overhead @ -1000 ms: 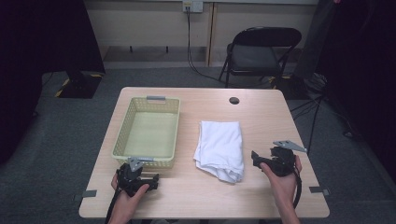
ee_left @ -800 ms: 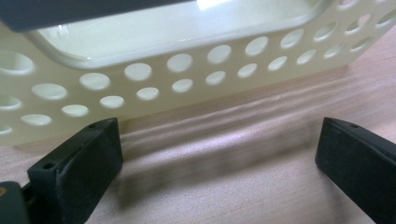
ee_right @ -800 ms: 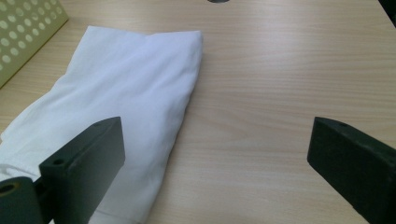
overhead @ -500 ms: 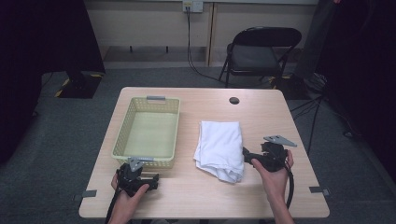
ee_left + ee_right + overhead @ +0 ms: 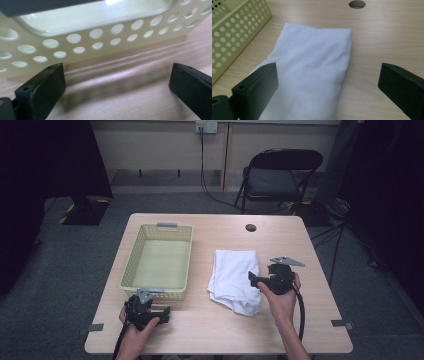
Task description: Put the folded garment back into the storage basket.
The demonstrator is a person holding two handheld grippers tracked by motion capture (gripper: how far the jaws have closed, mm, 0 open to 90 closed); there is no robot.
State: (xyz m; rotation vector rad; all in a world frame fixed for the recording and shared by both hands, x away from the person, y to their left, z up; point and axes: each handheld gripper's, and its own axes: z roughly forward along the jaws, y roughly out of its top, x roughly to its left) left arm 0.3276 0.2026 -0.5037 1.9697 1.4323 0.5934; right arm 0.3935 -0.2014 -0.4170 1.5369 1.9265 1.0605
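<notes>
A folded white cloth [image 5: 234, 279] [image 5: 309, 70] lies on the wooden table, right of a pale yellow perforated basket [image 5: 157, 290] [image 5: 100, 40] that holds nothing. My right gripper [image 5: 261, 280] [image 5: 327, 87] hovers at the cloth's right edge, open, its jaws spanning the cloth's near end and bare wood. My left gripper [image 5: 145, 312] [image 5: 115, 87] rests low on the table just in front of the basket's near wall, open with nothing between its jaws.
The table [image 5: 310, 255] has a round cable hole [image 5: 250, 227] [image 5: 357, 4] at the back. A black folding chair [image 5: 280, 175] stands behind the table. Bare wood lies right of the cloth and along the front edge.
My right gripper has moved left and forward from the table's right side to the cloth's right edge. The left gripper has stayed put.
</notes>
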